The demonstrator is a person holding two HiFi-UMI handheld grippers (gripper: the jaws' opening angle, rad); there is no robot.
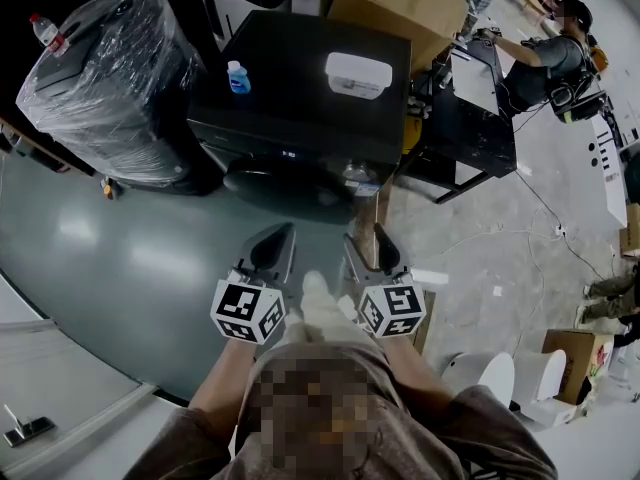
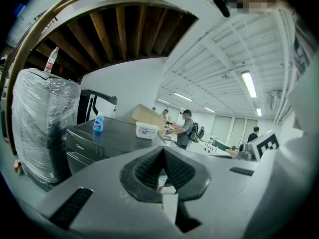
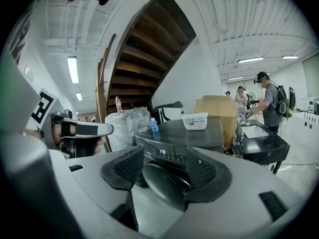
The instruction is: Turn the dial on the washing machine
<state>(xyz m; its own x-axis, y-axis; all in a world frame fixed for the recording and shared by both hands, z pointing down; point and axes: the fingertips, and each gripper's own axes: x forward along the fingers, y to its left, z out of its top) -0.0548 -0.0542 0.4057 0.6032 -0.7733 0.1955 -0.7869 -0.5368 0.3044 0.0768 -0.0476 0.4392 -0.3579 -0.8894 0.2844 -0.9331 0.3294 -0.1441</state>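
- Only the head view shows both tools together. The left gripper (image 1: pixel 275 246) and right gripper (image 1: pixel 370 253) sit side by side low in frame, each with its marker cube, over a grey floor (image 1: pixel 130 258).
- In that view the washing machine (image 1: pixel 300 108) stands well ahead of both tools. Neither touches it.
- In the left gripper view the pads are pressed together with nothing between them: clenched and empty.
- In the right gripper view the jaws stand apart, released. The machine's round door (image 3: pixel 164 180) and lit control panel (image 3: pixel 169 156) show through the gap, far off and not grasped.
- In the head view we see a small rounded knob (image 1: pixel 357 176) at the right end of the front panel and take it for the dial. We cannot pick it out in either gripper view.
- The right gripper view alone shows the left gripper from the side.
- Both gripper views show the underside of a wooden staircase (image 2: pixel 119 34) overhead, which the head view does not.
- On the machine's top, a blue bottle (image 1: pixel 238 77) with a white cap stands at the left. A white lidded tub (image 1: pixel 358 75) sits at the right, well apart from it. The lid is on and we cannot see the contents.
- A cardboard box (image 1: pixel 400 3) sits behind the machine. We cannot see what is in it.
- Left of the machine is a film-wrapped bulk (image 1: pixel 110 83) with a red-capped clear bottle (image 1: pixel 45 30) on top.
- A person (image 1: pixel 550 53) works at a dark table at far right.
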